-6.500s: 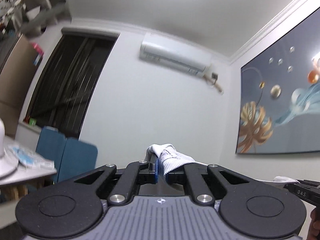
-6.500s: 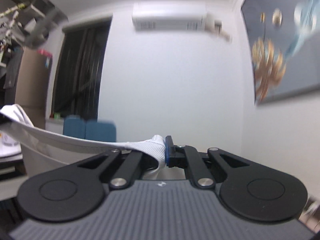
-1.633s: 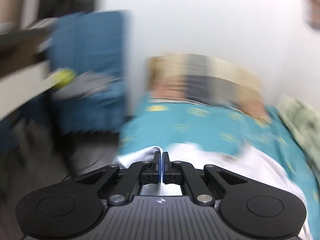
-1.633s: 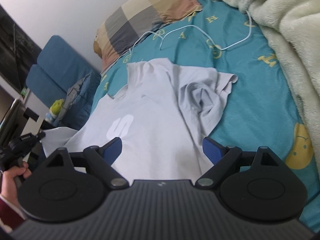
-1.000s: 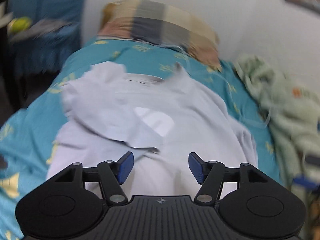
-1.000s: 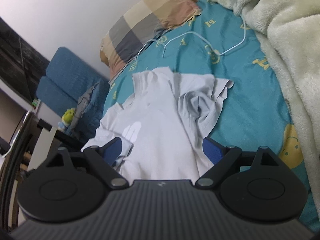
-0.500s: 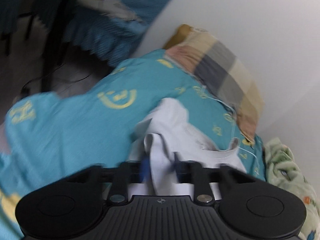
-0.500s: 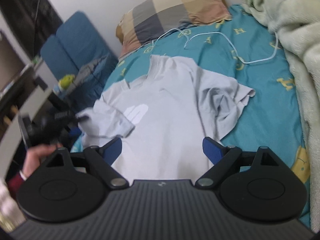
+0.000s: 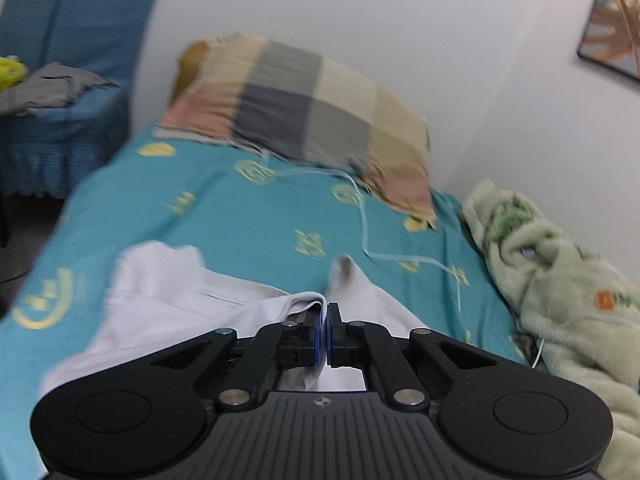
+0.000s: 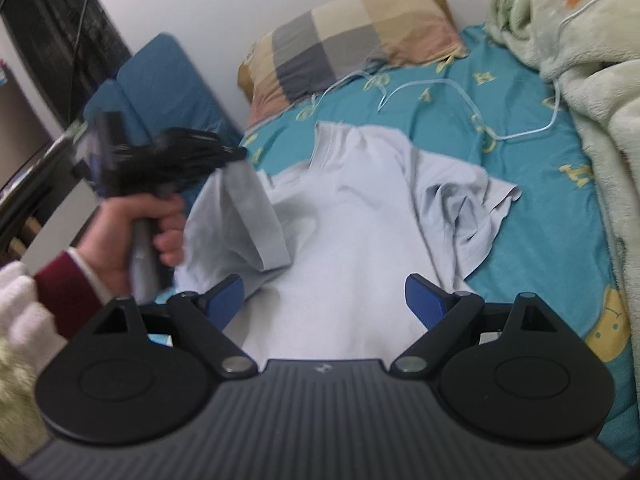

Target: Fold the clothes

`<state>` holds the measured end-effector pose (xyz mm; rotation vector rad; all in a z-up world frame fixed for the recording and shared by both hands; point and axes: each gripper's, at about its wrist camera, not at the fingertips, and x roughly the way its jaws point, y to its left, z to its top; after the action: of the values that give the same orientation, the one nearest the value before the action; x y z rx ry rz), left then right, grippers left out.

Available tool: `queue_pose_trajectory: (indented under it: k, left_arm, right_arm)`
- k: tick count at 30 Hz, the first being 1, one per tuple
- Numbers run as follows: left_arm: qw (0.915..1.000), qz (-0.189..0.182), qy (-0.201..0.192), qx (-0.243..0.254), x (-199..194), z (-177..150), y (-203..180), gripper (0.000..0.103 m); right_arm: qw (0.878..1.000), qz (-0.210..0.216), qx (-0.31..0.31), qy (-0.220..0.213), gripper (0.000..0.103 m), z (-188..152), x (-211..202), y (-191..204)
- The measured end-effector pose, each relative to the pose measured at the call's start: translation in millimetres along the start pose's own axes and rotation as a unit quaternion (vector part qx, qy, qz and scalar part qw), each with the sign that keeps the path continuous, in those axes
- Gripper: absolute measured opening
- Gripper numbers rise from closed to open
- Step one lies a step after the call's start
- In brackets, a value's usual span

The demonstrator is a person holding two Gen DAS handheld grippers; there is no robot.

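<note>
- Left wrist view: the left gripper point(image 9: 324, 334) has its pads pinched together on a fold of the pale t-shirt point(image 9: 168, 292), seemingly the left sleeve; the right gripper point(image 10: 325, 294) hovers with fingers spread wide and nothing between them.
- The t-shirt lies across the middle of the bed point(image 10: 552, 216), collar toward the pillow point(image 10: 352, 28) at the head end, its right sleeve rumpled.
- To fold well, I judge the pinched sleeve should travel flat over the chest, kept taut.
- Hard to make out: the left gripper is motion-blurred in the right wrist view; the shirt's hem is hidden behind the gripper bodies.
</note>
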<state>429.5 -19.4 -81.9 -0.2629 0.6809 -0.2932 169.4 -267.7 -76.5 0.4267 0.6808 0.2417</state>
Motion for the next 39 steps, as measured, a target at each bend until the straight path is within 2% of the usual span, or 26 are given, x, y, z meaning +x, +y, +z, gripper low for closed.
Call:
queue_pose_trajectory:
  k: [3, 5, 7, 11, 14, 19, 24, 28, 33, 37, 39]
  left_arm:
    - [0.9996, 0.005, 0.020, 0.018, 33.7, -12.4, -14.2, 0.003]
    - [0.9992, 0.015, 0.034, 0.015, 53.0, -20.7, -14.0, 0.004]
    - [0.9991, 0.008, 0.041, 0.003, 59.6, -27.6, -7.5, 0.007]
    - [0.9990, -0.002, 0.045, 0.009, 42.9, -33.4, 2.4, 0.040]
    - [0.9987, -0.016, 0.044, 0.021, 4.6, -33.8, 8.2, 0.049]
    - [0.9985, -0.025, 0.036, 0.031, -94.3, -44.0, 21.7, 0.062]
    - [0.9968, 0.025, 0.075, 0.014, -185.6, -75.9, 44.3, 0.066]
    - [0.9905, 0.066, 0.120, -0.018, -243.8, -115.4, 66.4, 0.068]
    - [0.9783, 0.104, 0.170, -0.055, -298.0, -161.1, 89.1, 0.068]
    - [0.9684, 0.118, 0.217, -0.038, -313.6, -184.1, 93.3, 0.068]
    - [0.9672, 0.113, 0.225, -0.034, -316.2, -185.7, 91.6, 0.068]
  right_arm:
    - [1.000, -0.003, 0.001, -0.014, 0.089, 0.2, -1.6, 0.3]
    - [1.000, -0.006, -0.002, -0.022, 0.089, -0.1, -2.0, 1.2]
    - [0.999, -0.014, -0.009, -0.027, 0.089, -1.0, -1.1, 2.8]
    - [0.999, -0.026, -0.020, -0.039, 0.089, -1.5, -1.4, 5.1]
    - [0.998, -0.031, -0.028, -0.051, 0.089, -1.2, -4.0, 7.0]
    - [0.996, -0.026, -0.044, -0.071, 0.089, -2.3, -16.4, 15.0]
    - [0.994, -0.019, -0.059, -0.095, 0.089, -2.5, -34.1, 25.4]
    - [0.991, -0.011, -0.070, -0.110, 0.089, -3.2, -47.4, 31.7]
    - [0.989, -0.008, -0.082, -0.123, 0.089, -6.7, -57.3, 37.0]
    - [0.988, -0.009, -0.087, -0.125, 0.089, -8.2, -59.3, 39.5]
    - [0.988, -0.010, -0.089, -0.125, 0.089, -8.8, -59.4, 40.1]
